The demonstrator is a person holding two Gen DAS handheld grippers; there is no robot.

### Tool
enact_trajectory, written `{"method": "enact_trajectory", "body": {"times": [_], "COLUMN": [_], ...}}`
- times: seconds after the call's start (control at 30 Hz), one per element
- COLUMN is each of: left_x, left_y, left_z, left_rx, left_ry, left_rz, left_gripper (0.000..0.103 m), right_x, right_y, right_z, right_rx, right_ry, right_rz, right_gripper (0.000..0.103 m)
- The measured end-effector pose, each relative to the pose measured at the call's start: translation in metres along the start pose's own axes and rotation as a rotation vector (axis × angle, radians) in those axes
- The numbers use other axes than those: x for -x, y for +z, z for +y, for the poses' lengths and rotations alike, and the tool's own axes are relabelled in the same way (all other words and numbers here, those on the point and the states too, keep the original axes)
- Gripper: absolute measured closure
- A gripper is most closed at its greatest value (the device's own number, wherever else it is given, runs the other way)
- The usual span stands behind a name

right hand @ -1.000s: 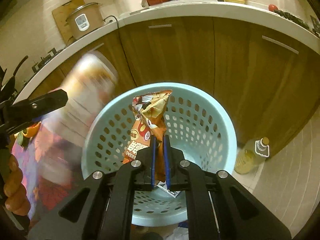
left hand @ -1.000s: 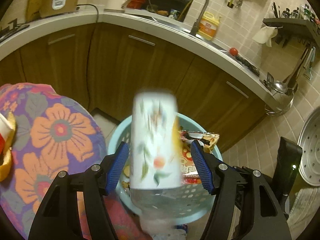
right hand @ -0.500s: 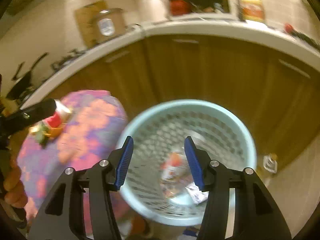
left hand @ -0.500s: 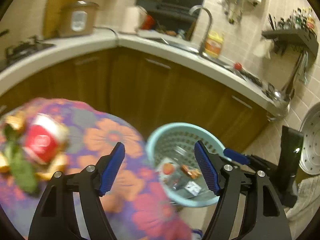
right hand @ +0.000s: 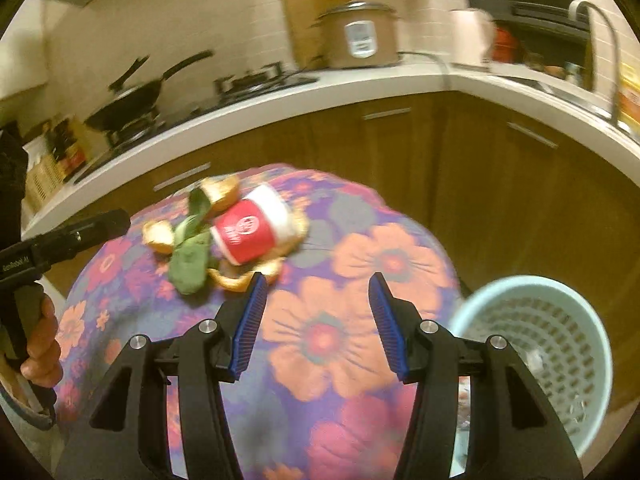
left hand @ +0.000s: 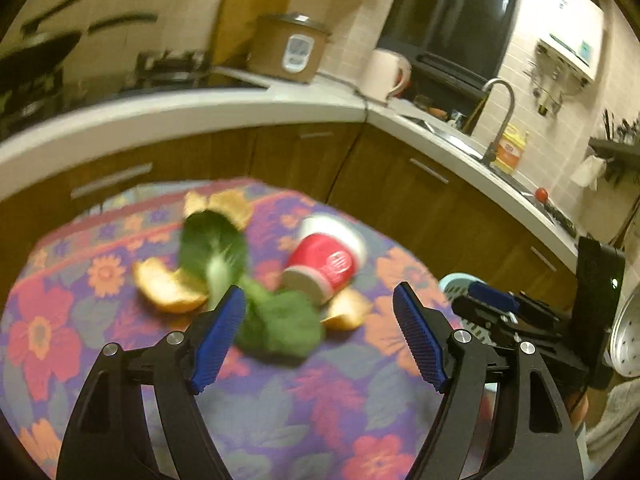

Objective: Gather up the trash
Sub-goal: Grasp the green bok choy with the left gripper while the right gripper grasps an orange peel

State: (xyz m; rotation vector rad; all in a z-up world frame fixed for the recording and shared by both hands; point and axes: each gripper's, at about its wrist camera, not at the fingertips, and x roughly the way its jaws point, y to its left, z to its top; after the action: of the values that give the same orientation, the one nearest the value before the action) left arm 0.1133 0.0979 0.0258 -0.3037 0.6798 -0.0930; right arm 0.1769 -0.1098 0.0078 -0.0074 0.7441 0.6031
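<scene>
A red and white paper cup [left hand: 326, 258] [right hand: 256, 232] lies on its side on the flowered tablecloth [left hand: 280, 400], among green vegetable leaves [left hand: 276, 324] [right hand: 188, 258] and orange peels [left hand: 168, 286] [right hand: 240, 278]. My left gripper [left hand: 320, 338] is open and empty, just short of the leaves. My right gripper [right hand: 314, 320] is open and empty over the cloth, short of the cup. The pale blue trash basket [right hand: 560, 344] stands on the floor to the right of the table; its rim shows in the left wrist view [left hand: 456, 284].
Brown cabinets [right hand: 480, 184] under a white counter [left hand: 200, 112] curve behind the table. On the counter are a rice cooker [left hand: 288, 46], a kettle [left hand: 386, 74], a pan [right hand: 136, 98] and a sink tap [left hand: 500, 112].
Both grippers let their trash fall into the basket, opened, and swung left from the basket to the table. The cup, leaves and peels have come into view in front of them.
</scene>
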Motion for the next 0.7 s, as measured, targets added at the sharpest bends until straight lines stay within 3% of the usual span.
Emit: {"method": "enact_trajectory", "body": {"times": [0.2,0.4,0.6,0.67,0.7], "left_x": [-0.031,-0.058,-0.071,-0.071,-0.071], "left_y": [-0.015,-0.022,-0.027,-0.028,-0.029], "left_z": [0.023,0.017,0.013,0.013,0.014], "left_rx": [0.024,-0.02,-0.058,-0.056,-0.051], "left_ry": [-0.055,-0.012,0.038,0.045,0.043], "left_rz": [0.093,0.122,0.14,0.143,0.15], "left_gripper": [0.031,0.037,0.059,0.078,0.081], "right_x": [-0.051,-0.085,-0.101,-0.103,-0.104], "right_y": [0.009,0.015,0.012,0.01,0.009], "right_z": [0.017,0.015,0.019,0.024,0.026], "right_rx": [-0.003,-0.064,-0.072,-0.048,-0.038], "right_ry": [0.058,0.09,0.094,0.1,0.092], "right_rz": [0.085,0.158,0.223,0.245,0.248], "right_gripper": [0.054,0.054,0.055,0.075,0.077]}}
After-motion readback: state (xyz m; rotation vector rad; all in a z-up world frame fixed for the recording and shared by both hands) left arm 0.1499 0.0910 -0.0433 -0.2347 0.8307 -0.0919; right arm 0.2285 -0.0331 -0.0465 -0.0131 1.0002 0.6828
